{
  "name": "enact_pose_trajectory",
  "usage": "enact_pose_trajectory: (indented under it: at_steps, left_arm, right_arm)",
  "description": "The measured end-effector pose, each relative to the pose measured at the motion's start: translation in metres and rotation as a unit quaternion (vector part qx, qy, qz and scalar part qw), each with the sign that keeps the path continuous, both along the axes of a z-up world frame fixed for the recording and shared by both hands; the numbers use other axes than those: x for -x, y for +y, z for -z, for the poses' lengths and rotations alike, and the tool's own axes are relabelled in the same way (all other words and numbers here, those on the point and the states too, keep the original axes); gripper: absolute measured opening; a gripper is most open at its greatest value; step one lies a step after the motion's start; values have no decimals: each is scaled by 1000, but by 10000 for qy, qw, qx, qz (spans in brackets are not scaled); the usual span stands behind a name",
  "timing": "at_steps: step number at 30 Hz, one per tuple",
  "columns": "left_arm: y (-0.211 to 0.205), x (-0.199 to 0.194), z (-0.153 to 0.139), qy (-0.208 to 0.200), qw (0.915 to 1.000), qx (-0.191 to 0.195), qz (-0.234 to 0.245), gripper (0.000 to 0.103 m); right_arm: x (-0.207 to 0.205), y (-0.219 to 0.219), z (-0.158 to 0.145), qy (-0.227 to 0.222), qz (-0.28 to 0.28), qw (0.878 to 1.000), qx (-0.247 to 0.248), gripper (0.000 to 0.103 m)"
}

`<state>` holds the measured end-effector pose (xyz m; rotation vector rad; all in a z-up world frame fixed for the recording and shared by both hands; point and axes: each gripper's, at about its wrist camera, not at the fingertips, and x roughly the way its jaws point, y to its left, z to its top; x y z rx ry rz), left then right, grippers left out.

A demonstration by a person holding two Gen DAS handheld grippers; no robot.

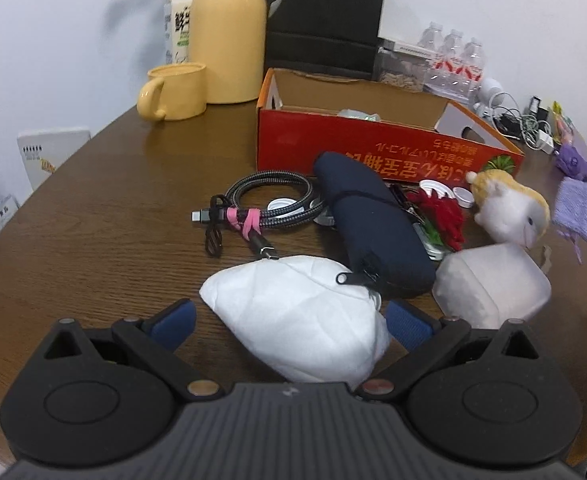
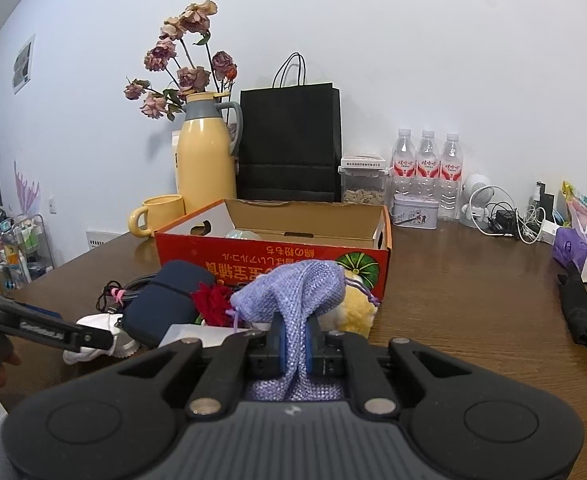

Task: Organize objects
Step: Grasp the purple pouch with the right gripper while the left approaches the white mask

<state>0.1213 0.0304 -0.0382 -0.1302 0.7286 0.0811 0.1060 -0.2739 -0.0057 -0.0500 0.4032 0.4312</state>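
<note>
A white face mask [image 1: 277, 296] lies on the brown table [image 1: 113, 220], between the blue pads of my left gripper [image 1: 289, 322], which is open around it. Behind it are a navy zip case [image 1: 369, 220], a coiled braided cable [image 1: 269, 200], a red flower [image 1: 441, 212], a plush toy [image 1: 509, 208] and a pale grey pouch [image 1: 489, 280]. My right gripper [image 2: 293, 344] is shut on a lilac mesh pouch [image 2: 293, 284], held above the pile. The open red cardboard box [image 2: 253, 248] stands just beyond, with a pale object inside.
At the back stand a yellow thermos [image 2: 205, 160], a yellow mug [image 2: 159, 210], a black paper bag [image 2: 289, 144], water bottles [image 2: 425, 168] and a tin [image 2: 415, 210]. Chargers and cables [image 2: 505, 216] and a black folded item [image 2: 581, 312] lie at the right.
</note>
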Motion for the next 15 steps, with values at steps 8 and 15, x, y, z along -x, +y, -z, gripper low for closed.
enact_pose_trajectory:
  at_steps: [8, 15]
  left_arm:
    - [5, -2, 11, 27, 9980, 423, -471, 103]
    - [4, 9, 9, -136, 9964, 570, -605, 88]
  right_arm:
    - [-2, 8, 6, 104, -40, 9999, 16, 8]
    - [0, 12, 10, 142, -74, 9999, 24, 8]
